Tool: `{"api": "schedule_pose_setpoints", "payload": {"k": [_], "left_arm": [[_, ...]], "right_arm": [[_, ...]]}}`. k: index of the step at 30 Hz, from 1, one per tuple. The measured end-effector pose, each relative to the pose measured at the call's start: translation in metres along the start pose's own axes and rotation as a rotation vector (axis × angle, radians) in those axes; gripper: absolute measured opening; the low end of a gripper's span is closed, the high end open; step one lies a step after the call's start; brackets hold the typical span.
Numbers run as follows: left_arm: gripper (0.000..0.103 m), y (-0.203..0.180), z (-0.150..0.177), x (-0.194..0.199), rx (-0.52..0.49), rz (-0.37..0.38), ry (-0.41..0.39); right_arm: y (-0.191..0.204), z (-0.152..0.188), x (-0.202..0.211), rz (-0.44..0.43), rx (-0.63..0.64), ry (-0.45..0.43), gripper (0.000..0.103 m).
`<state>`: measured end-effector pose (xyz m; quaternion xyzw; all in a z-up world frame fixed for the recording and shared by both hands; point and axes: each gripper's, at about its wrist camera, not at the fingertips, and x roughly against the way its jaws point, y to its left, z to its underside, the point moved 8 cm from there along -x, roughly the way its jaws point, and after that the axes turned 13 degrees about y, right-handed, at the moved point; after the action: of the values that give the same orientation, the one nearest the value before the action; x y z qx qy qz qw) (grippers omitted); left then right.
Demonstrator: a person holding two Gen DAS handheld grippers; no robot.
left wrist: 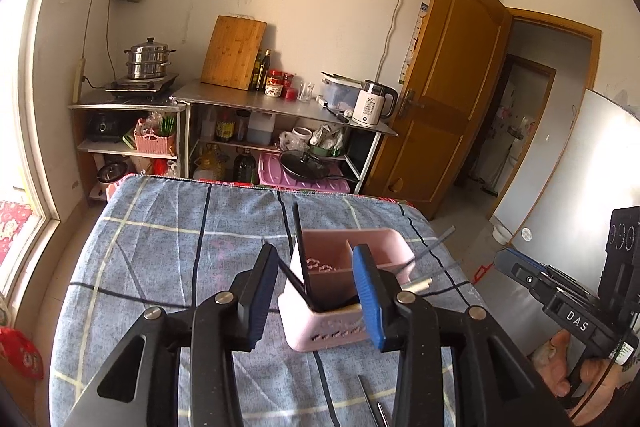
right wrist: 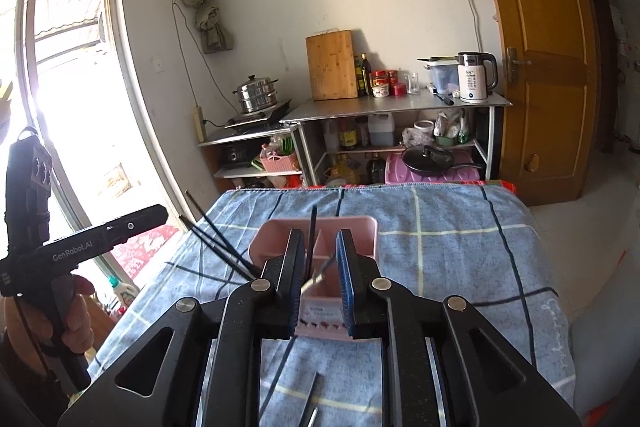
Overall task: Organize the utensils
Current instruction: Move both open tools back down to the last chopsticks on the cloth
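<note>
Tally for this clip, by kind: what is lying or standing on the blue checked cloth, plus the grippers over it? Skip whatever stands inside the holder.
Pink holder: 1
Loose chopsticks lying on the cloth in front of the holder: 2
Grippers, left gripper and right gripper: 2
Total: 5

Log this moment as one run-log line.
scene: pink utensil caddy on plaid tablecloth | contents: black chopsticks inside | left claw: open, empty | right claw: open, empty
</note>
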<state>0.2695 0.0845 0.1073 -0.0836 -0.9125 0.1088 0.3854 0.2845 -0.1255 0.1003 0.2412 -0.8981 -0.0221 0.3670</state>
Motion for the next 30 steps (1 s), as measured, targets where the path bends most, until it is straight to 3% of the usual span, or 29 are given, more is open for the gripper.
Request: {"api": "schedule_pose_setpoints", "payload": {"k": [6, 14, 30], "left_arm": [[0.039, -0.009, 0.051, 0.006, -0.022, -0.026, 0.005], [0.039, -0.019, 0.126, -0.006, -0.036, -0.031, 0.086], [0.039, -0.024, 0.189, -0.009, -0.034, -0.028, 0.150]], "right_arm": [[0.000, 0.040, 0.010, 0.025, 0.005, 0.030, 0.017], [-0.001, 0.106, 0.004, 0.022, -0.012, 0.125, 0.017], [0.006, 0.182, -0.017, -0.009, -0.038, 0.259, 0.018]]}}
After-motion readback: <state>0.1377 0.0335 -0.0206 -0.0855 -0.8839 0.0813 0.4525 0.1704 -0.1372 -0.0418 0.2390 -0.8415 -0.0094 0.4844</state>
